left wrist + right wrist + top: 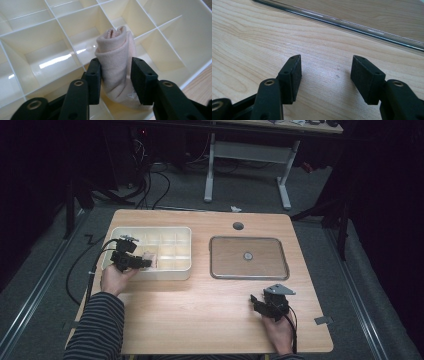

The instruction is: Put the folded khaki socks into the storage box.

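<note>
The left gripper (116, 80) has its two black jaws pressed against the sides of a rolled pink cloth (117, 62), gripping it low in the middle of the left gripper view. The roll stands nearly upright, leaning a little toward the top of the frame, with its coiled end facing up and a loose fold at its lower end, near the bottom of the frame. It sits over a cell of the cream divider tray (50, 37), close to the tray's near wall; thin white partitions rise on every side of it, and the cells around it hold nothing. In the high view the same gripper (145, 262) shows at centre left of the frame, over the lower row of the tray (185, 270), with the cloth (149, 257) a pale patch at its tip.

To the right of the tray, well apart from it, lies a shallow metal-rimmed tray (285, 265) with a small round knob (248, 255) at its centre. Above it is a dark round hole (238, 226) in the wooden table (200, 305).

The right gripper (257, 302) rests low on the table at lower right of the frame, its jaws spread wide with bare wood between them; in the right gripper view (325, 75) the metal rim (352, 23) crosses the top of the frame.
</note>
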`<action>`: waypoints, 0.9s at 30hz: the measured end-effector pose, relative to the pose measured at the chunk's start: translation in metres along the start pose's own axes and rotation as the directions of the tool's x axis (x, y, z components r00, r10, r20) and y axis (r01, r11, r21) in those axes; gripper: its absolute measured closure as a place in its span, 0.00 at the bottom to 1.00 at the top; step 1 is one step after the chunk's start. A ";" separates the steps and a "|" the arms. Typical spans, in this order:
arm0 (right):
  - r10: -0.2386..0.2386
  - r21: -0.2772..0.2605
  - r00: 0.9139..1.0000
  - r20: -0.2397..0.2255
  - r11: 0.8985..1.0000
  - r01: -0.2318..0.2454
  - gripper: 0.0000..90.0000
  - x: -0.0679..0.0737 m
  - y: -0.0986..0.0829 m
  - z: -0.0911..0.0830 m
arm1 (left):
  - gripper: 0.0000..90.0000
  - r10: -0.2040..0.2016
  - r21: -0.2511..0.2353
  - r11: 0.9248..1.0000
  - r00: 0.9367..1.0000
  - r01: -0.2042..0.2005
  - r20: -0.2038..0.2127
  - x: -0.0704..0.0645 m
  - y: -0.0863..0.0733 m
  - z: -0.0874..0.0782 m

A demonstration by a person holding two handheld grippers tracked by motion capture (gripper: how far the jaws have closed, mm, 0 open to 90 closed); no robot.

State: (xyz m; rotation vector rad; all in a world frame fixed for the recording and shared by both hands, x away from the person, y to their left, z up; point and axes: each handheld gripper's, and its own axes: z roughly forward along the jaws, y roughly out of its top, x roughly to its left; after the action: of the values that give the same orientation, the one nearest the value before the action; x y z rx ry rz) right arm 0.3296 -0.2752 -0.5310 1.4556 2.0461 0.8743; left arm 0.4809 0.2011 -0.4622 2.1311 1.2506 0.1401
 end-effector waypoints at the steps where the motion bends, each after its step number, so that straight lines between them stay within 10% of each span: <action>1: -0.001 0.000 1.000 0.000 1.000 0.001 0.47 0.000 0.000 0.000 | 0.65 -0.002 -0.005 1.000 1.000 0.002 -0.002 0.000 0.000 0.000; 13: 0.000 0.000 1.000 0.000 1.000 0.000 0.47 0.000 0.000 0.000 | 0.70 -0.042 -0.136 0.990 0.997 0.034 -0.058 -0.004 0.008 -0.007; 27: 0.000 0.000 1.000 0.000 1.000 0.000 0.47 0.000 0.000 0.000 | 0.86 0.011 -0.056 0.998 0.997 -0.015 -0.078 -0.009 0.005 -0.002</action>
State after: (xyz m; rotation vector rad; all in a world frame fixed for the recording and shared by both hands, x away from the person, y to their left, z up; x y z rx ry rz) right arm 0.3295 -0.2752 -0.5310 1.4553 2.0458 0.8747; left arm 0.4791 0.1925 -0.4558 2.1036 1.2624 0.2628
